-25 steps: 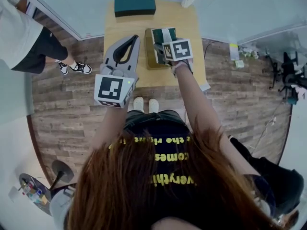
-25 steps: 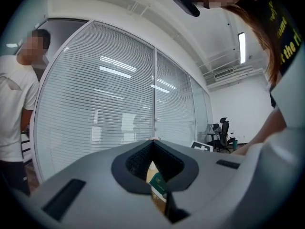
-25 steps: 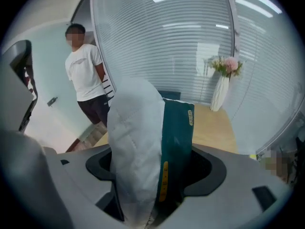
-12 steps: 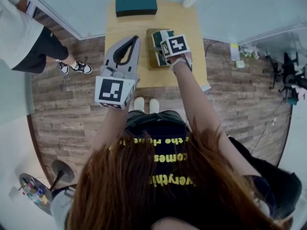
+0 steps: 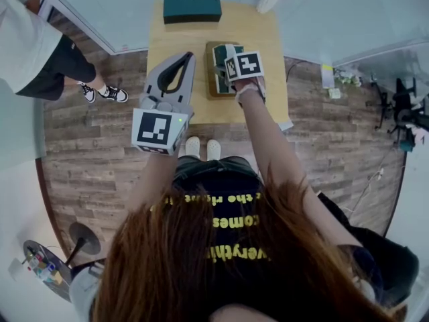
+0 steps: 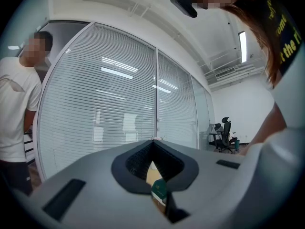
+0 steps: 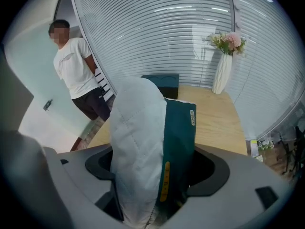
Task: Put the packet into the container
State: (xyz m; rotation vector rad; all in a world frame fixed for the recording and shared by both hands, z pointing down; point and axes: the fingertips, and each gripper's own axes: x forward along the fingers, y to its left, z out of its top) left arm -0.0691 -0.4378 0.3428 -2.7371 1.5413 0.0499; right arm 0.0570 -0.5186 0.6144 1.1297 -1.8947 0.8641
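A white and teal packet (image 7: 152, 147) stands upright between my right gripper's jaws, which are shut on it. In the head view this right gripper (image 5: 226, 67) holds the packet (image 5: 224, 52) over an olive-brown container (image 5: 210, 79) on the wooden table (image 5: 174, 35). How deep the packet sits in the container is hidden by the marker cube. My left gripper (image 5: 184, 57) hovers above the table just left of the container, shut with nothing held. In the left gripper view its jaws (image 6: 153, 142) meet at the tip.
A dark green box (image 5: 192, 6) lies at the table's far edge and shows behind the packet as the dark green box (image 7: 162, 82). A white vase of flowers (image 7: 222, 68) stands far right. A person in white (image 5: 27, 45) stands left of the table.
My right gripper has shifted slightly left and farther away with the packet, staying over the container. The left gripper has barely moved.
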